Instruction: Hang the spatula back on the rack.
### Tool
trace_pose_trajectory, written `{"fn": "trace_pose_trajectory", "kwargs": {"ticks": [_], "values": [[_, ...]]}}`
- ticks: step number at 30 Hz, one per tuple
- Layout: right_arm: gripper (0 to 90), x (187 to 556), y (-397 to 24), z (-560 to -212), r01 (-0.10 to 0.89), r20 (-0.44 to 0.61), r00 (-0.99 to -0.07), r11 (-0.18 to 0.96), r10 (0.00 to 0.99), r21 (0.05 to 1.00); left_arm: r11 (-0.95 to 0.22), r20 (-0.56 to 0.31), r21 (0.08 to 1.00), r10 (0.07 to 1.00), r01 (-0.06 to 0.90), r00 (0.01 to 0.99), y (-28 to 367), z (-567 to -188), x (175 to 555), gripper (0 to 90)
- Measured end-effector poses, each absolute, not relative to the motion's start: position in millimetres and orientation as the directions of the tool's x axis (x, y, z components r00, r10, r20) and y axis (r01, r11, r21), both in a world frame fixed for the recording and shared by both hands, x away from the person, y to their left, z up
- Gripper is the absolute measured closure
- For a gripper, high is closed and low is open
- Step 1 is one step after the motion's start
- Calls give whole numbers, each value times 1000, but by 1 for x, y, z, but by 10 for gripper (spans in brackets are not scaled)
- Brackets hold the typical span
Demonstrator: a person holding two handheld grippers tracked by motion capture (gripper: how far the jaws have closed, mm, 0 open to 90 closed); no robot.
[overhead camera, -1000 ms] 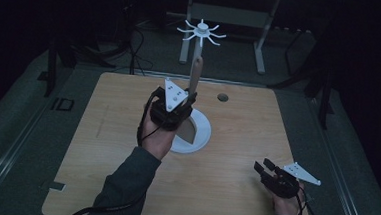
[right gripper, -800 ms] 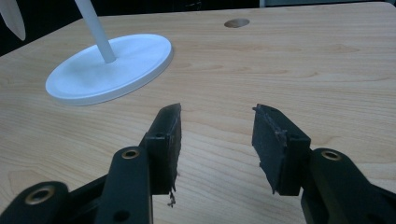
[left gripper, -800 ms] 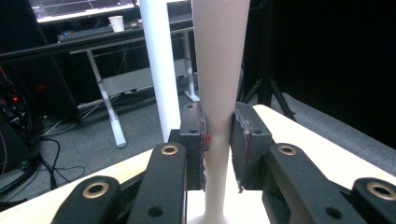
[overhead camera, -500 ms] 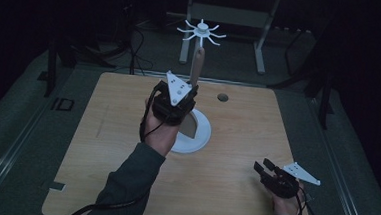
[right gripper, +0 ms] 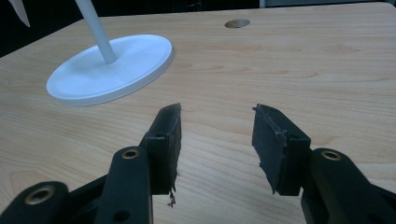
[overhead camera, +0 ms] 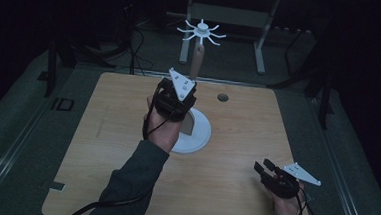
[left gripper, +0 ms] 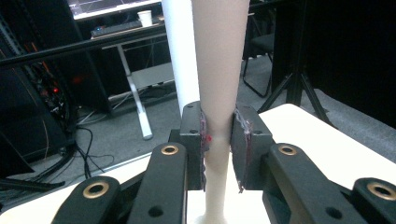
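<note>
The left tongs (left gripper: 218, 149) pinch the narrow end of a beige tapered peg (left gripper: 219, 70), held upright beside the white stand's pole (left gripper: 180, 51), seemingly to hang it on the hooked top (overhead camera: 201, 31), while the right tongs (right gripper: 215, 140) rest spread and empty over the desk (right gripper: 303, 60).

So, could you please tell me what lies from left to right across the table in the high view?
Left gripper shut on the beige tapered piece, then the white stand base, the round hole in the table, and the right gripper.
</note>
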State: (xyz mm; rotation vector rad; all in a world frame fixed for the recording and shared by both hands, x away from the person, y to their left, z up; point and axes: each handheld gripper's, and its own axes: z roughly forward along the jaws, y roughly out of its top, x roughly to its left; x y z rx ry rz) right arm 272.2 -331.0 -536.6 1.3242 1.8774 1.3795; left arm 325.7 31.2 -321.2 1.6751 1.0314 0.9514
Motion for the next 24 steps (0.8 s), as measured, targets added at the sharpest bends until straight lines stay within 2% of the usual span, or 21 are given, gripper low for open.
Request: {"fn": "trace_pose_trajectory", "kwargs": {"ticks": [24], "values": [[519,272,-331,-537,427,171,-434,34,885,904,-248,171,937,940,245,296,24,-320,343,757]]}}
